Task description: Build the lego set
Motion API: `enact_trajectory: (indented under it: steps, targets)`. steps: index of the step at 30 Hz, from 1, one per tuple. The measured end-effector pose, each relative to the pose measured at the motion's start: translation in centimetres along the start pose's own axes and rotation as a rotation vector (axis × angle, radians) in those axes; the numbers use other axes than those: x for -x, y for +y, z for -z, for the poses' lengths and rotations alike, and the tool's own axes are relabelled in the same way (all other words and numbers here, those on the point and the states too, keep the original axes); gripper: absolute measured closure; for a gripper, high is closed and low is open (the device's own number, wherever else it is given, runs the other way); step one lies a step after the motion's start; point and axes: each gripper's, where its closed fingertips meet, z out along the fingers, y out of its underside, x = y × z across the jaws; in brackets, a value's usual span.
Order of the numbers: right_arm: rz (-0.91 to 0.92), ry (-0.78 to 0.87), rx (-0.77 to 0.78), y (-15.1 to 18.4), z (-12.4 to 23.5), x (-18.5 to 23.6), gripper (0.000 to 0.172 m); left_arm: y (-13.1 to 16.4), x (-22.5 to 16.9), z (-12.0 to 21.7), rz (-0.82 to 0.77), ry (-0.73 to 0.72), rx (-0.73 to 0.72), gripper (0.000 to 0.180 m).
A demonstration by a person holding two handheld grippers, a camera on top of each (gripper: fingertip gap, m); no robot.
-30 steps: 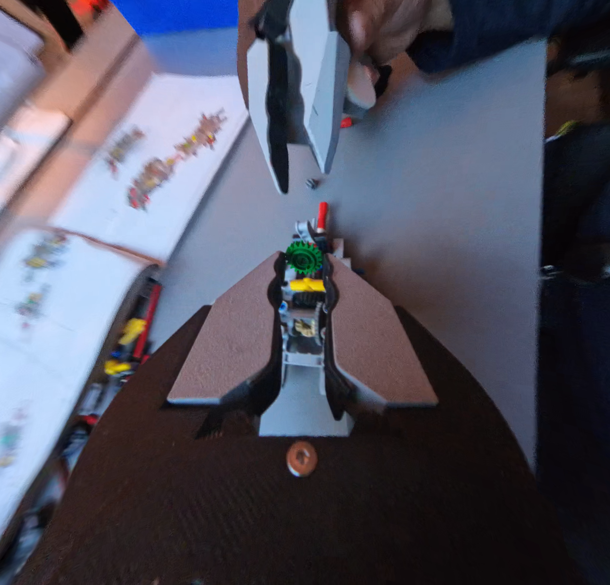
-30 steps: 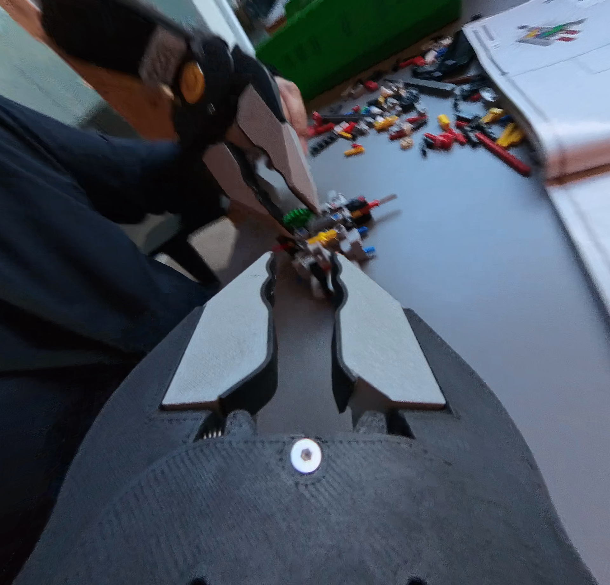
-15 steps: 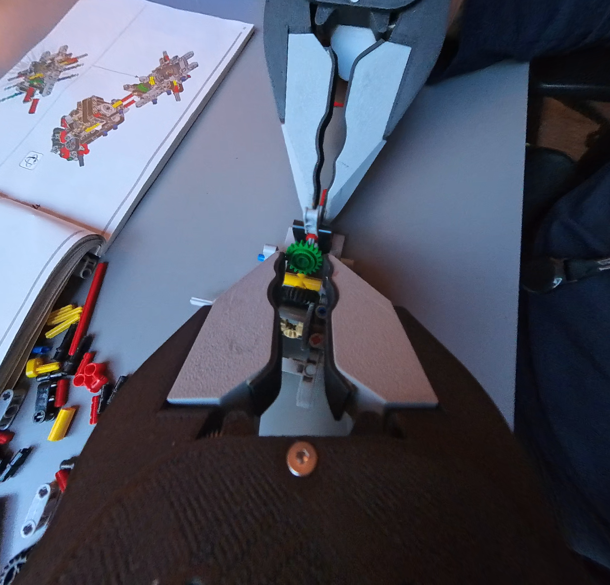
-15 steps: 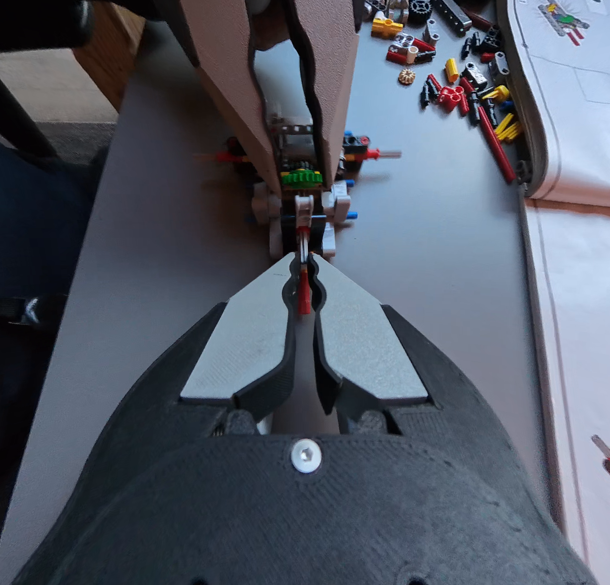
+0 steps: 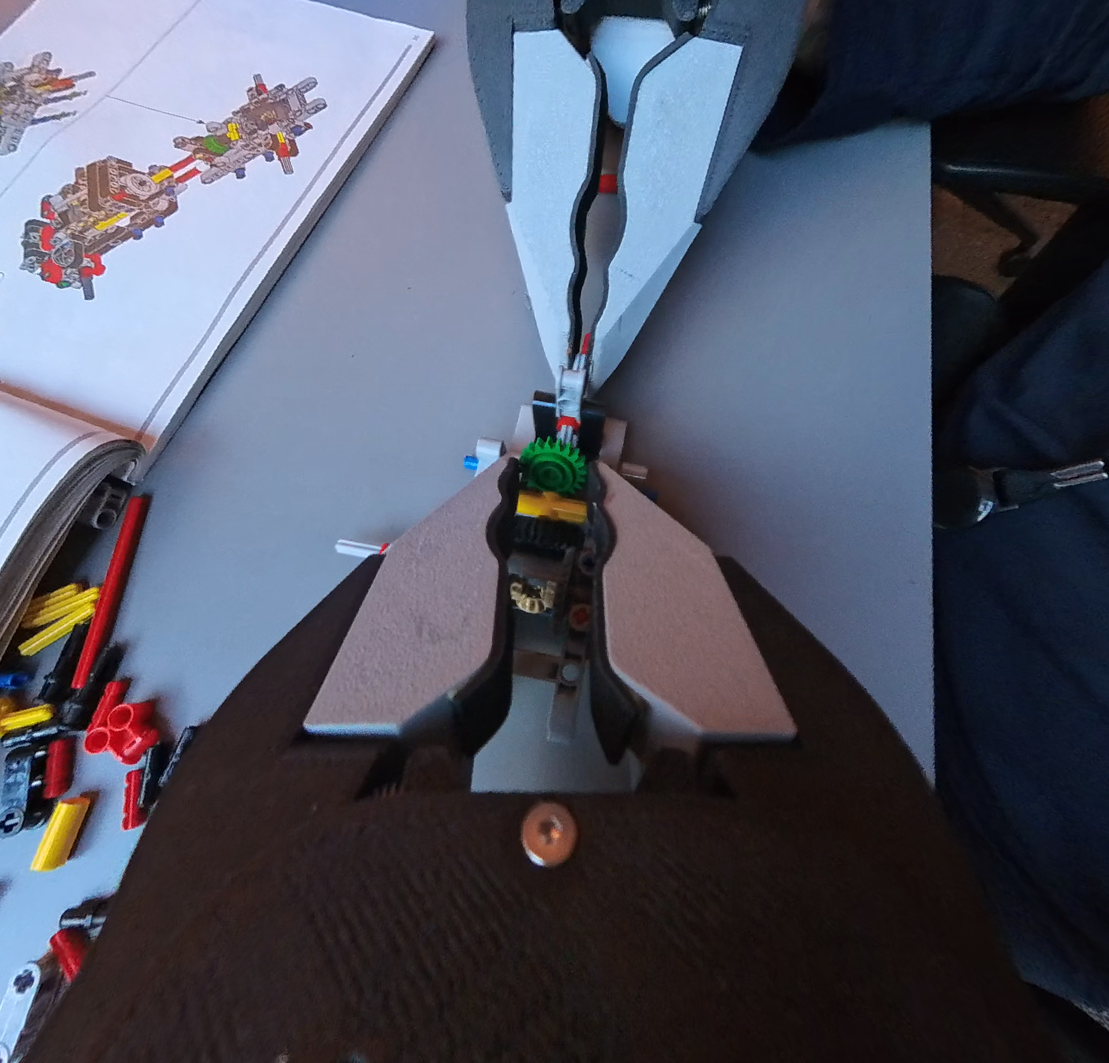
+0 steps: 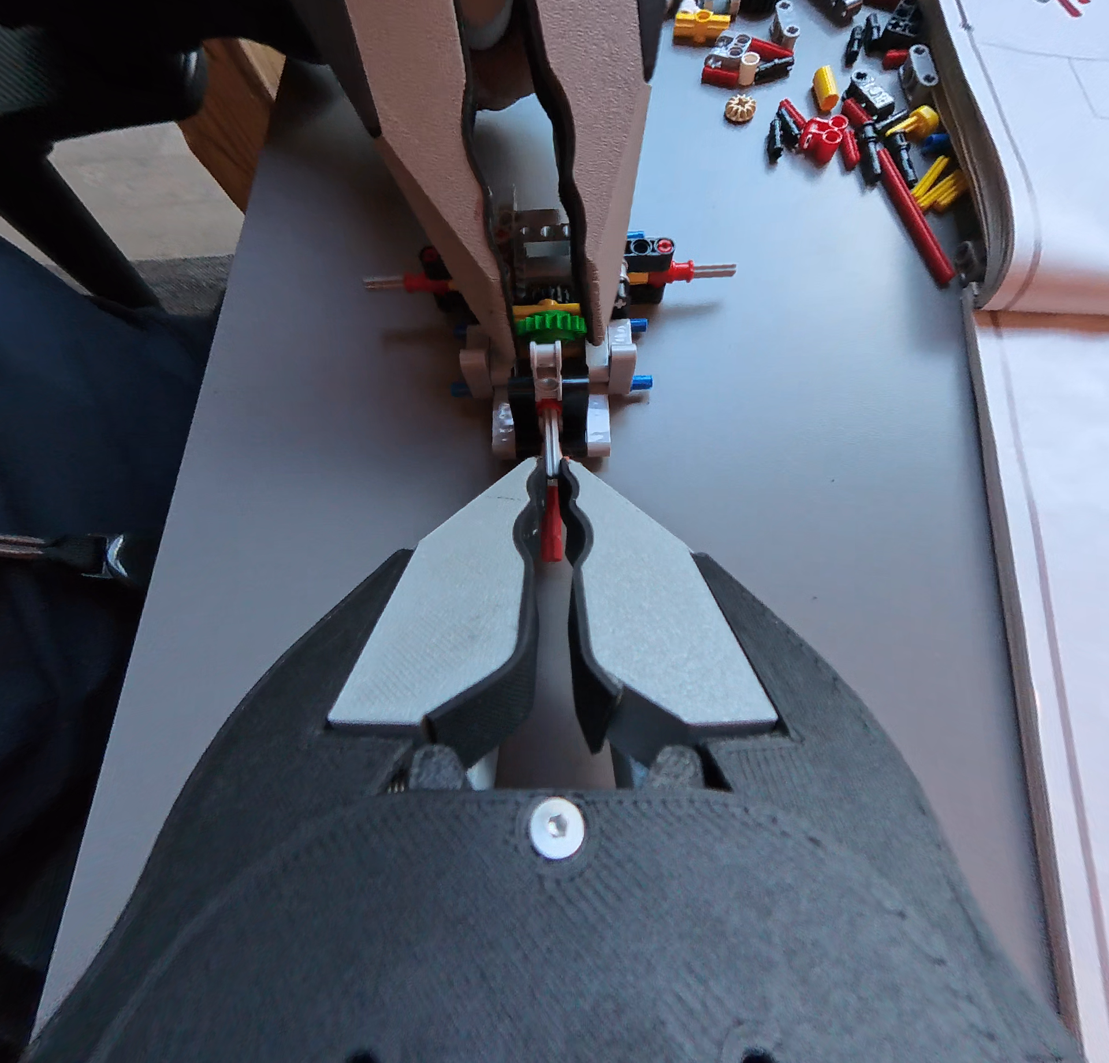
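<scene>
At the far left of the grey table (image 5: 372,338) lay an open instruction book (image 5: 180,152), with loose toy parts (image 5: 114,728) scattered just beside its spine. Toward the middle, your left gripper (image 5: 555,476) was clamped around the body of a small brick-built model (image 5: 549,530), both pads pressed to its sides, the green gear (image 5: 552,473) showing right at the fingertips. Opposite it, your right gripper (image 6: 549,464) was shut on a thin red and grey rod (image 6: 551,512) that stuck out of the model's near end; the rod ran back between the pads, and its grey stretch (image 6: 551,434) reached into a white connector (image 6: 547,368).

Risk, as judged: the rod was pinched only at the very tips, so any sideways twist could let it slip or bend at the connector. A hard push could also shift the model in your left grasp, or pop neighbouring pieces loose.
</scene>
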Motion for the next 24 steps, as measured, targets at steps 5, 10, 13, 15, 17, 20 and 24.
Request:
enact_trajectory:
  steps: [5, 10, 13, 15, 17, 20, 24]
  targets:
    - [-0.007, -0.016, 0.013, 0.2, 0.4, 0.4, 0.171, -0.2, -0.1, -0.2, -0.016, -0.001, 0.004, 0.162]
    - [-0.007, -0.010, 0.010, 0.1, 0.8, 0.5, 0.172, -0.4, -0.2, -0.3, -0.011, 0.004, -0.006, 0.162]
    - [-0.026, -0.020, 0.011, 0.3, 0.8, 0.7, 0.172, -0.4, -0.2, -0.3, -0.008, 0.005, -0.010, 0.162]
    - [-0.055, -0.041, 0.018, 0.6, 0.9, 0.8, 0.172, -0.4, -0.2, -0.5, -0.013, -0.002, -0.008, 0.162]
    - [-0.072, -0.050, 0.019, 0.7, 0.9, 0.9, 0.172, -0.4, -0.2, -0.5, -0.018, -0.003, -0.007, 0.162]
    - [-0.073, -0.052, 0.025, 1.0, 1.1, 1.0, 0.172, -0.3, -0.2, -0.5, -0.020, -0.004, -0.004, 0.162]
    - [-0.084, -0.051, 0.014, 1.0, 1.1, 0.9, 0.172, -0.3, -0.5, -0.5, -0.002, 0.016, -0.001, 0.162]
